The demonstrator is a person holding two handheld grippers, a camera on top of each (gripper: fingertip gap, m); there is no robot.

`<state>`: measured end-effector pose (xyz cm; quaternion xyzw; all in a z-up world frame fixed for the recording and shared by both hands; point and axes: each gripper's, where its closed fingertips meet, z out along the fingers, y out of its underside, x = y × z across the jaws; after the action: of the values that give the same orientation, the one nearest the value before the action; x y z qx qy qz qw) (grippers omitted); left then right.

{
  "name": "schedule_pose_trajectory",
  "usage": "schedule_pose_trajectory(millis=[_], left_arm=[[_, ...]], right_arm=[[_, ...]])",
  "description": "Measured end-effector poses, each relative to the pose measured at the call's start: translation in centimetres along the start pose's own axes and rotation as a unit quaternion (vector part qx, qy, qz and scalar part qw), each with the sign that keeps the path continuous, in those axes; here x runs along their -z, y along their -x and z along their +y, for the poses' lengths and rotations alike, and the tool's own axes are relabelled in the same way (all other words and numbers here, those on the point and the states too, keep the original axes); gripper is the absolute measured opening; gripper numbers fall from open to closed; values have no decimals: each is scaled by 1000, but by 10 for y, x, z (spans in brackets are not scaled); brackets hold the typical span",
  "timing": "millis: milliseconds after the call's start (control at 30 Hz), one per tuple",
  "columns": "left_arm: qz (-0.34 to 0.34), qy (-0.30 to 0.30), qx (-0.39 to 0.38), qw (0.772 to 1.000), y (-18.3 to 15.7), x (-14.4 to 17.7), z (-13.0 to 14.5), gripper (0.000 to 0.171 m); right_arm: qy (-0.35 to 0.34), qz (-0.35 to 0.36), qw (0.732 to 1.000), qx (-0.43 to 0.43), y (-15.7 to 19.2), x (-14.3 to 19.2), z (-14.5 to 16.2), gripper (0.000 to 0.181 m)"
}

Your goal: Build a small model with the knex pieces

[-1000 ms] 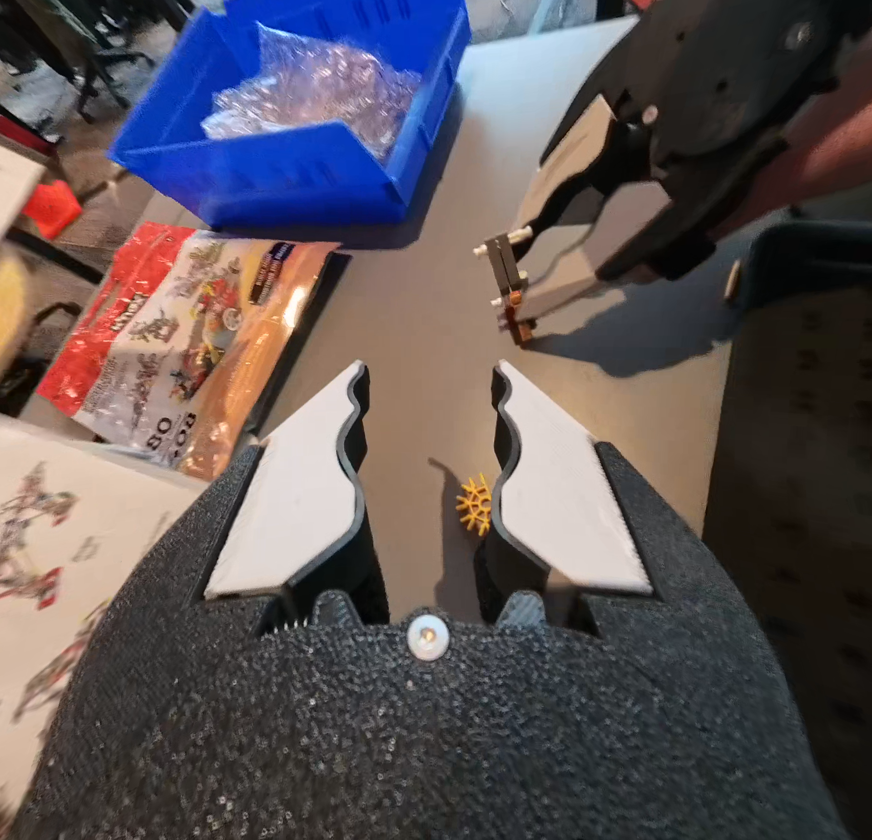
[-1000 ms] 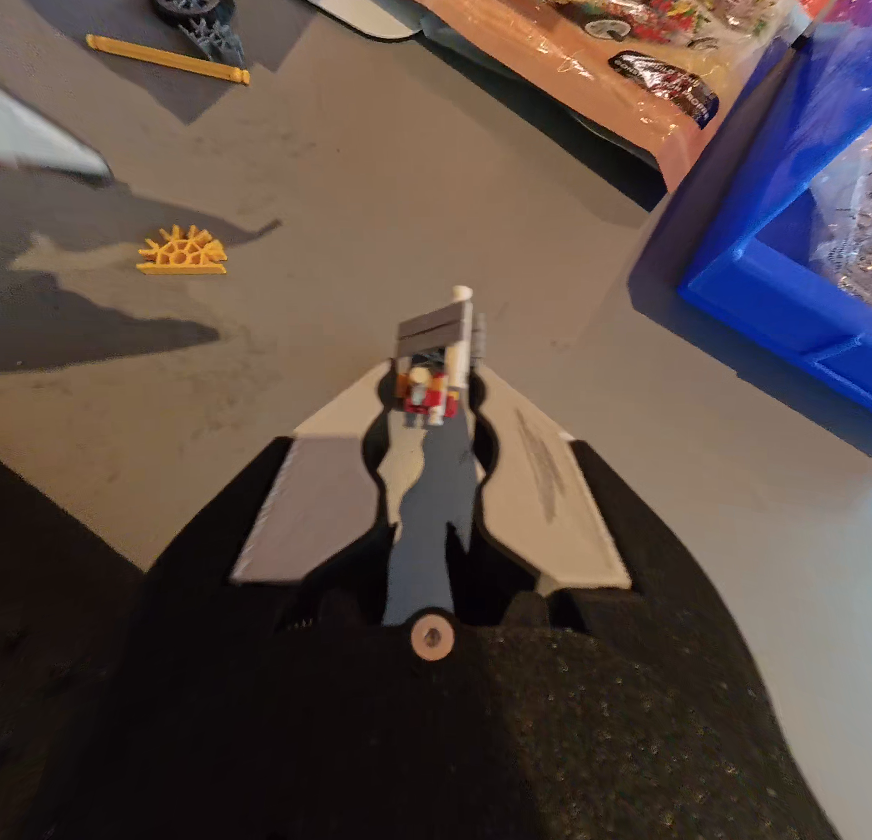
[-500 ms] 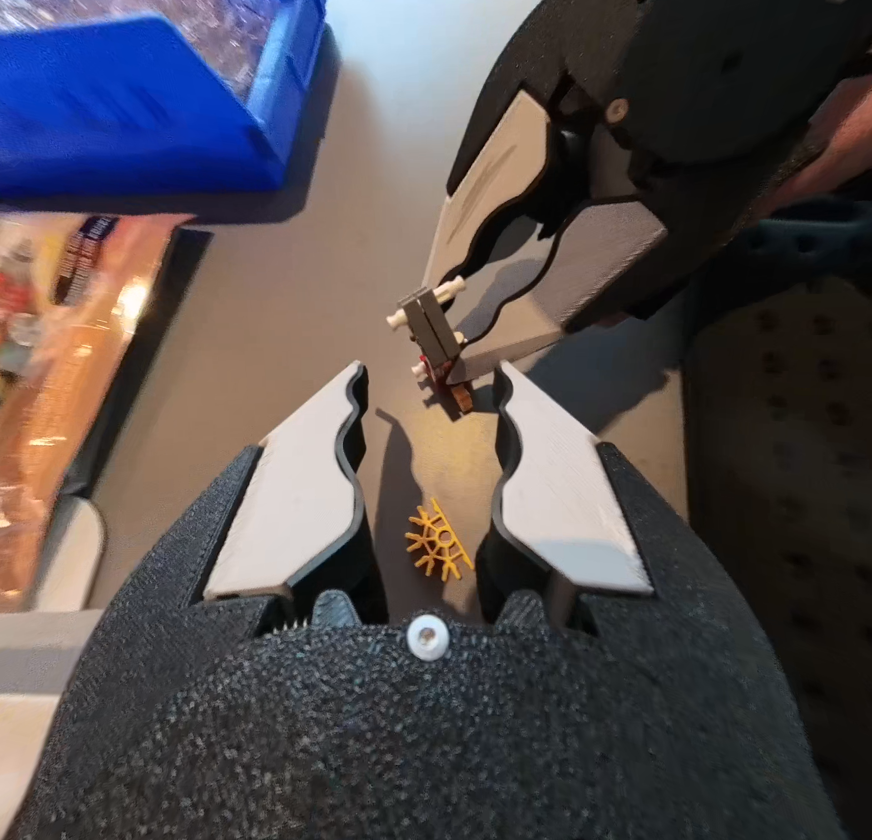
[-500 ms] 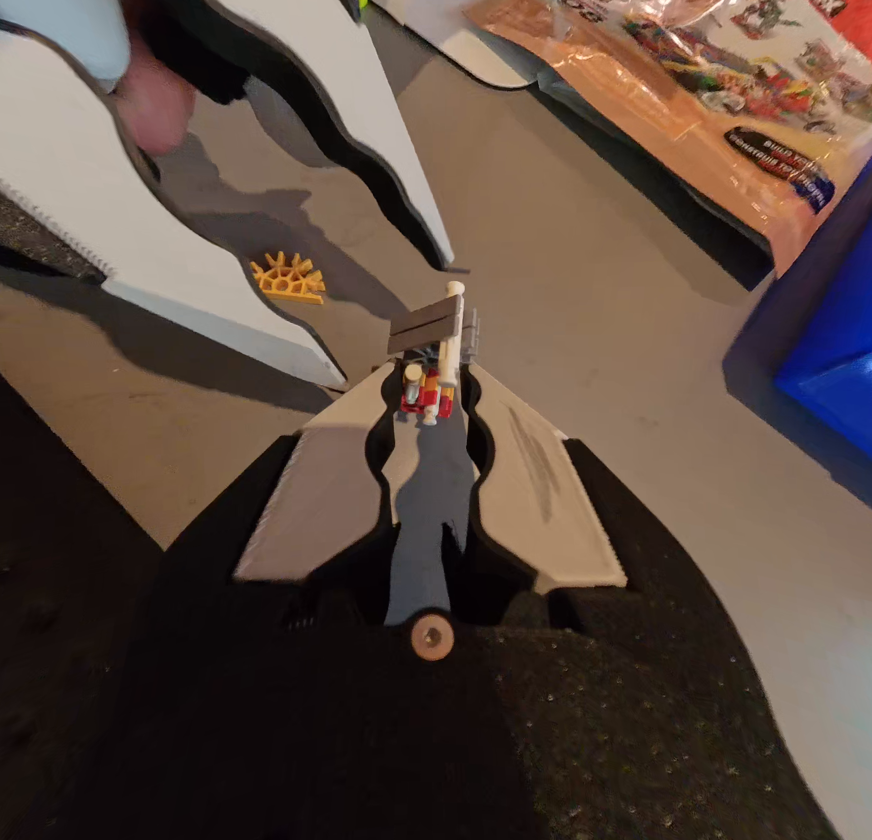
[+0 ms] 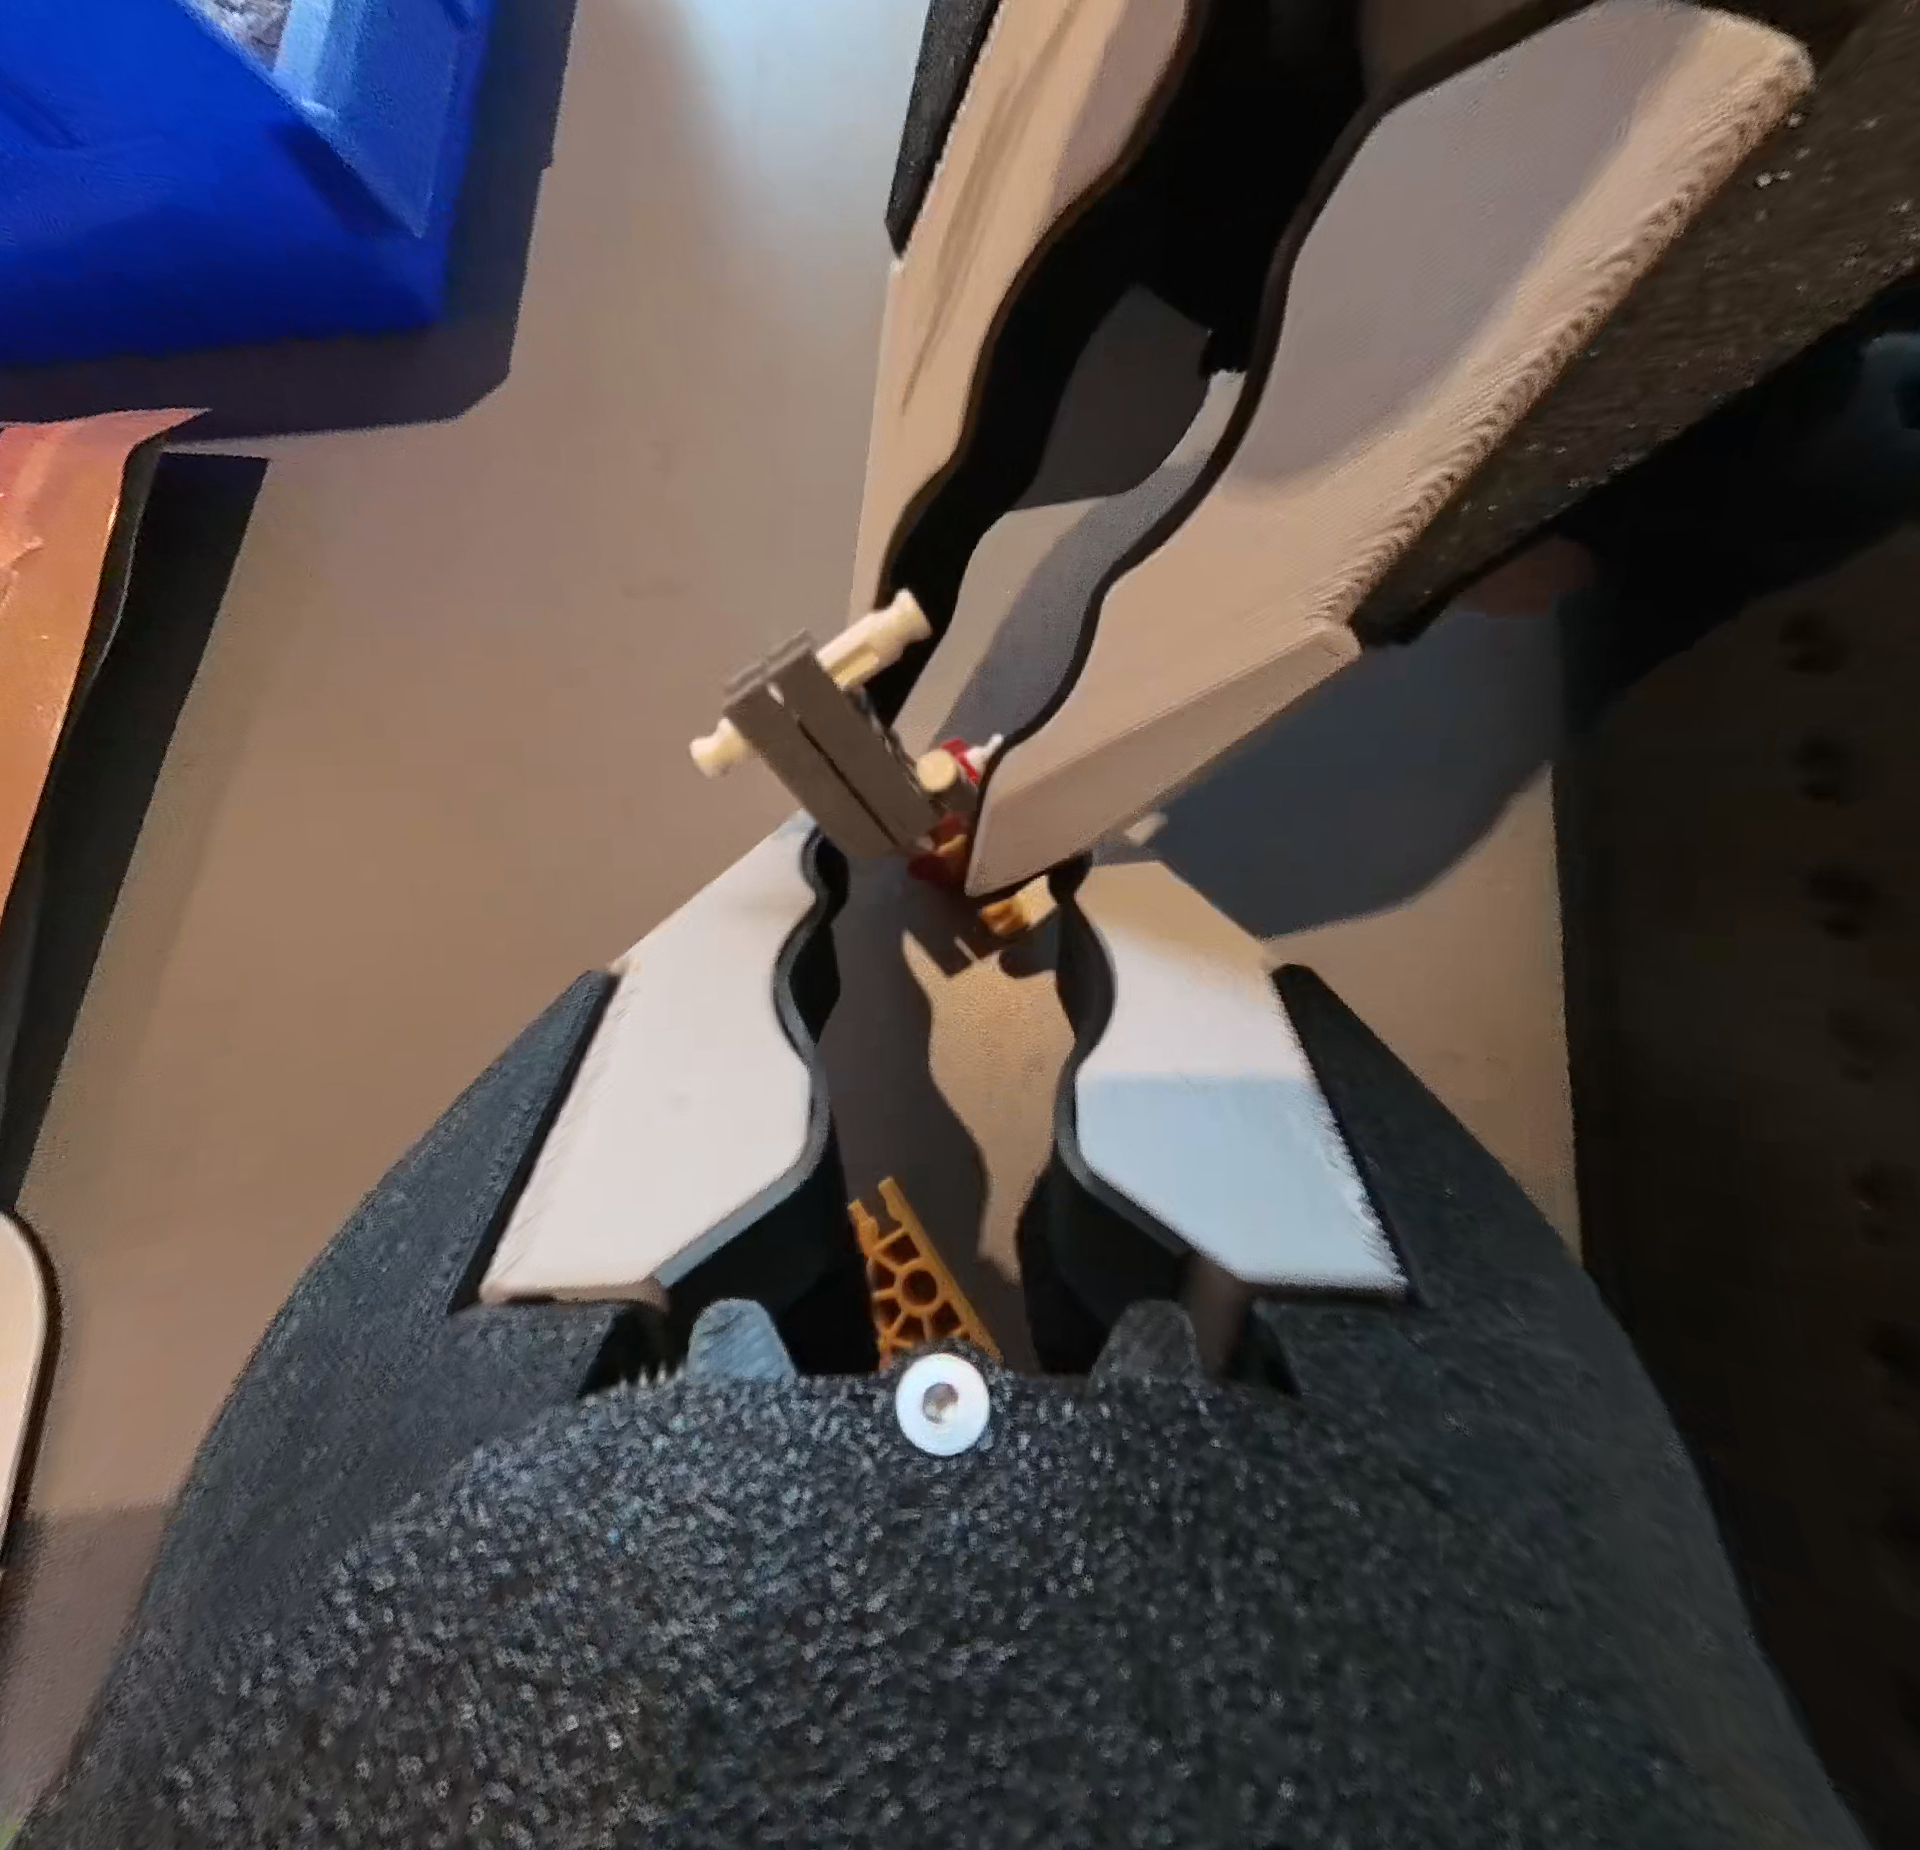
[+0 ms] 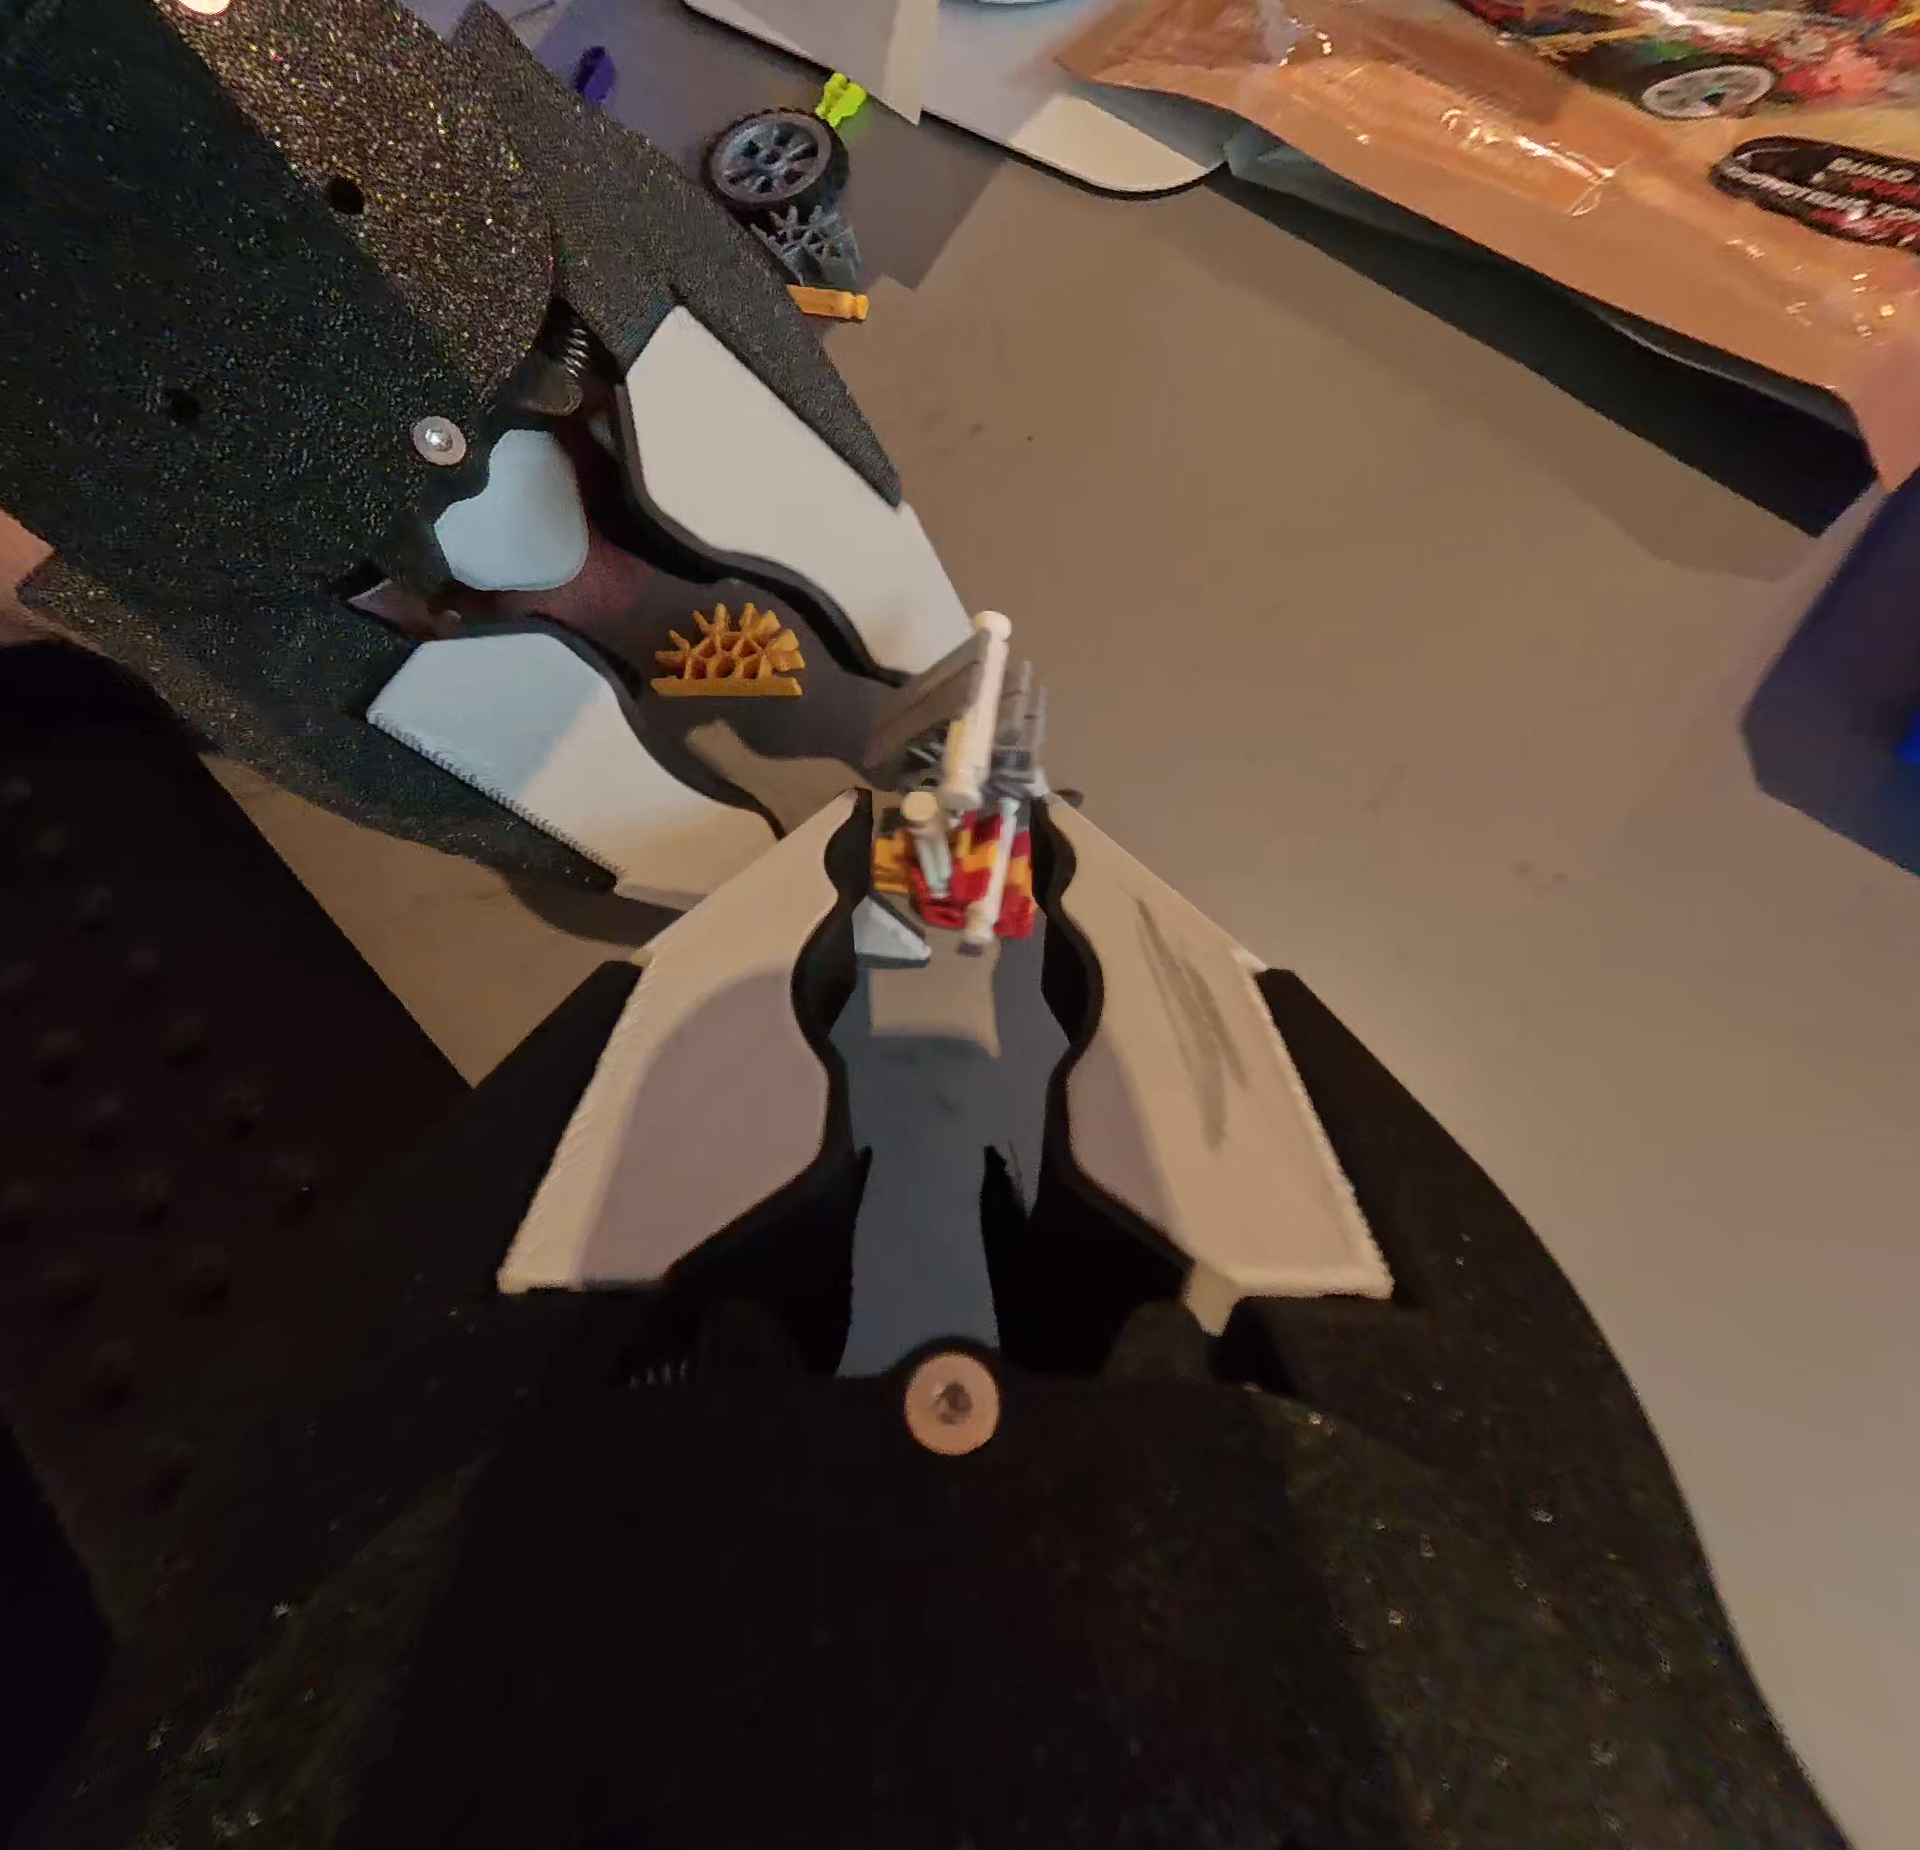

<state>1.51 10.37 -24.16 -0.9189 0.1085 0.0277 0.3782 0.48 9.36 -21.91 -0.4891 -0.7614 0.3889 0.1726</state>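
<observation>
Toy assembly [image 6: 961, 813] sits clamped in the right claw [image 6: 951, 813]; the left claw [image 5: 935, 865], spread apart, brackets its tip above the bench [image 6: 1351, 657].

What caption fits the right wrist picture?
Right gripper pinching a small toy build, open left gripper close beside it.

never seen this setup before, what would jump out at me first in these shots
The right claw is shut on a small toy assembly of grey, white and red parts, held over the grey table. The left claw, jaws open, meets it tip to tip, with a yellow fan-shaped connector lying between its fingers. A blue bin stands at the far left.
</observation>
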Motion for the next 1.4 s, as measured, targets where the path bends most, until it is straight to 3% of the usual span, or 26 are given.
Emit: schedule_pose_trajectory(millis=[133, 300, 533, 867, 1033, 1167, 1400], left_arm=[[9, -4, -8, 1000, 0, -1, -1, 29], [69, -11, -30, 997, -9, 3, 0, 28], [142, -28, -44, 989, -22, 5, -1, 28], [138, -28, -56, 988, -17, -1, -3, 27], [147, -24, -86, 985, -18, 0, -2, 26], [156, -17, -139, 978, -32, -2, -6, 26], [120, -3, -149, 982, -19, -3, -4, 25]], right_arm=[[-5, 4, 1000, 8, -4, 9, 1, 29], [-14, 5, 996, 93, -4, 16, -1, 36], [-36, -79, 987, 132, 7, 8, 1, 34], [-61, -105, 989, 87, 5, 1, -1, 25], [-54, -135, 983, 112, 5, 1, 0, 27], [-26, -207, 967, 144, 15, 1, 7, 39], [-26, -212, 965, 155, 10, -5, 2, 35]])
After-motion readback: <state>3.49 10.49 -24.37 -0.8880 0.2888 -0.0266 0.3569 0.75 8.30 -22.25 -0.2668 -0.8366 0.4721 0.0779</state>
